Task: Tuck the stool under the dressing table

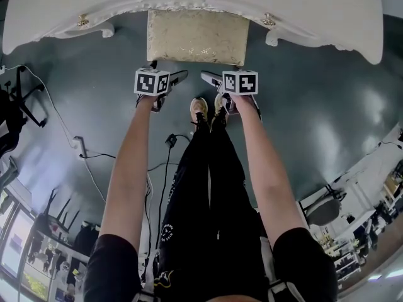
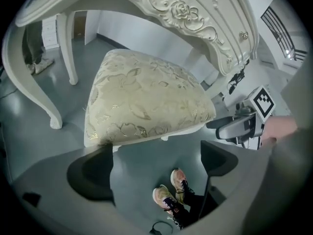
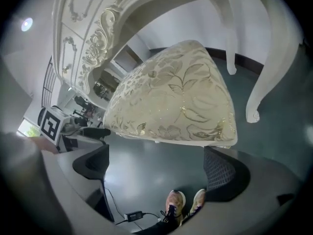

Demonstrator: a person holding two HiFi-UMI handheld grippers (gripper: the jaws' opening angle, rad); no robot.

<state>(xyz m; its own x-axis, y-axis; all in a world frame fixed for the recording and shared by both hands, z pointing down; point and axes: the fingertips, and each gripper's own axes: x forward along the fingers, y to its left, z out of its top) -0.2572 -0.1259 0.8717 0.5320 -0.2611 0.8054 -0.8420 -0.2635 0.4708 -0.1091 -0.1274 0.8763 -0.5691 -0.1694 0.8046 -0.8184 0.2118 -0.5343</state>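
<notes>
Stool sits w/ the far part of its gold-patterned cushion under the front edge of the white carved dressing table, between the table's front legs. The near part of the seat sticks out toward me over the dark grey floor.

Left hand-held gripper is at the stool's near left corner. In the left gripper view its jaws are spread wide w/ nothing between them, only floor and my operator's shoes below. The left jaw tip sits right at the cushion's corner; I can't tell if it touches.

Right hand-held gripper is at the near right corner. In the right gripper view its jaws are also spread and empty. The right jaw sits just under the seat's edge, and contact is unclear.

Both hand-held grippers are level w/ each other, close beside the seat's front edge, arms stretched fwd. A cable trails on the floor at left, well clear of the stool.
</notes>
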